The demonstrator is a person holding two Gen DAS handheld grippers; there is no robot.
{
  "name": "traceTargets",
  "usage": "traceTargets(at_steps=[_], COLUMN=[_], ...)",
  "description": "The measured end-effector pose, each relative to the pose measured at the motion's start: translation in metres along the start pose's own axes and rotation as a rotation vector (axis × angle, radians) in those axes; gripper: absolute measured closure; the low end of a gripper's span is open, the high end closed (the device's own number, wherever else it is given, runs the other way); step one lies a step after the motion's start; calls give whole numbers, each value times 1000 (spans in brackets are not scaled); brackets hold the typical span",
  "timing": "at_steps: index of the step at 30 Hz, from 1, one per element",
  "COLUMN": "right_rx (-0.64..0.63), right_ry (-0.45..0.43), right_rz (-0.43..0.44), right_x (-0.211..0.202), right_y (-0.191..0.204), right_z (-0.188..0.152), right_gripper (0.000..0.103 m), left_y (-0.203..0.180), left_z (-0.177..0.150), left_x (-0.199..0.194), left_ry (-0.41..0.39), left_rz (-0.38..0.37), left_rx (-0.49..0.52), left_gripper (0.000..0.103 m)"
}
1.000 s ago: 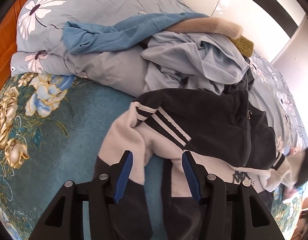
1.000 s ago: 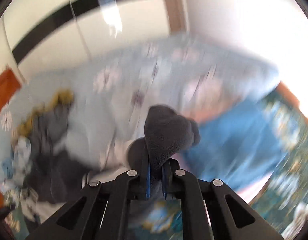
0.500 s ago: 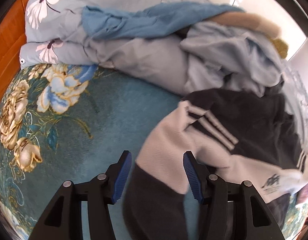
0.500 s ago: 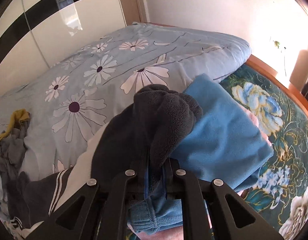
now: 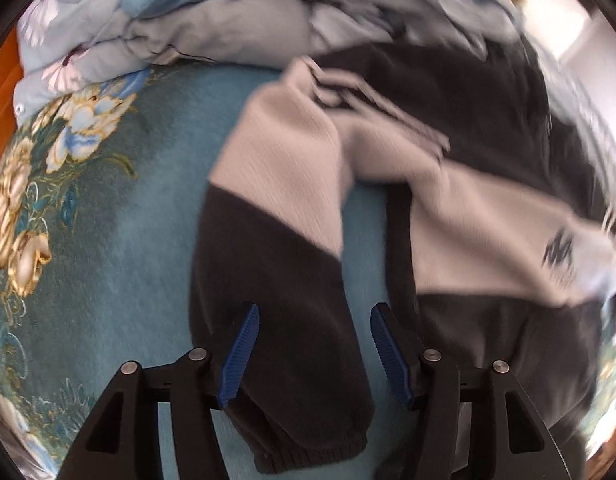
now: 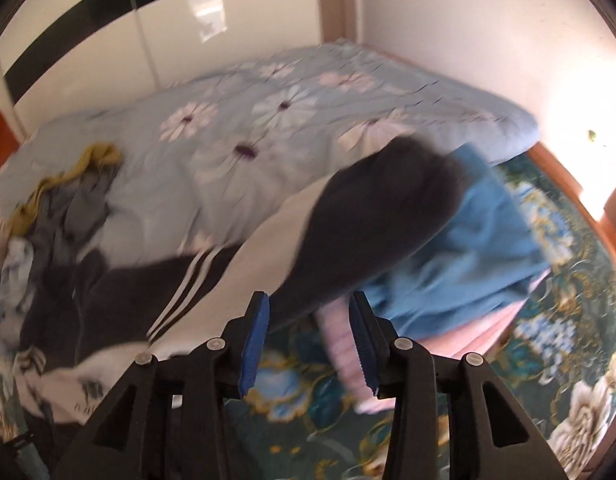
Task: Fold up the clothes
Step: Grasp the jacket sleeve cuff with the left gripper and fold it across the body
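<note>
A dark grey and pale grey fleece jacket with white stripes lies on a teal floral bedspread. One dark sleeve runs down between the fingers of my left gripper, which is open above it. In the right wrist view the other dark sleeve lies stretched out beyond my right gripper, over a blue folded garment. My right gripper is open and holds nothing.
A pile of loose clothes sits behind the jacket on a pale blue daisy duvet. A pink folded item lies under the blue one. A wooden bed edge and a white wall are on the right.
My right gripper has opened and let go of the dark sleeve, which now lies on the blue garment. My left gripper has moved closer over the other sleeve.
</note>
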State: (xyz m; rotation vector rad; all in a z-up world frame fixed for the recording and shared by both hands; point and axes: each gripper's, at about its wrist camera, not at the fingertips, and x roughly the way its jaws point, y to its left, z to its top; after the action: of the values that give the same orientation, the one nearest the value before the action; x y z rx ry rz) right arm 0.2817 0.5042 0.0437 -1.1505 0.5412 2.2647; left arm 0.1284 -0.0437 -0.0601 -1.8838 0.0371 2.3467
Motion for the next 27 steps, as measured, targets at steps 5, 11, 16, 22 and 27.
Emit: traceTargets(at_steps=[5,11,16,22,27], right_rx=[-21,-148,-158,-120,-124], right_ry=[88,98,109,129,145], right_rz=[107,108,84,68,67], right_x=[18,12,7,4,4], right_y=[50,89,93,91,98], right_z=[-21,-23,-21,-21,-24], right_gripper=[60,60,60,60,60], left_y=[-16,-18,23,110,189], left_z=[-19,-26,-27,-3,33], left_x=[21,19,-4,-36,-40], left_ry=[30,-20,-88,-199,-256], left_rz=[68,91,42,59,86], left_rx=[69,109,10,-167,-331], left_gripper=[38,55,86,87,89])
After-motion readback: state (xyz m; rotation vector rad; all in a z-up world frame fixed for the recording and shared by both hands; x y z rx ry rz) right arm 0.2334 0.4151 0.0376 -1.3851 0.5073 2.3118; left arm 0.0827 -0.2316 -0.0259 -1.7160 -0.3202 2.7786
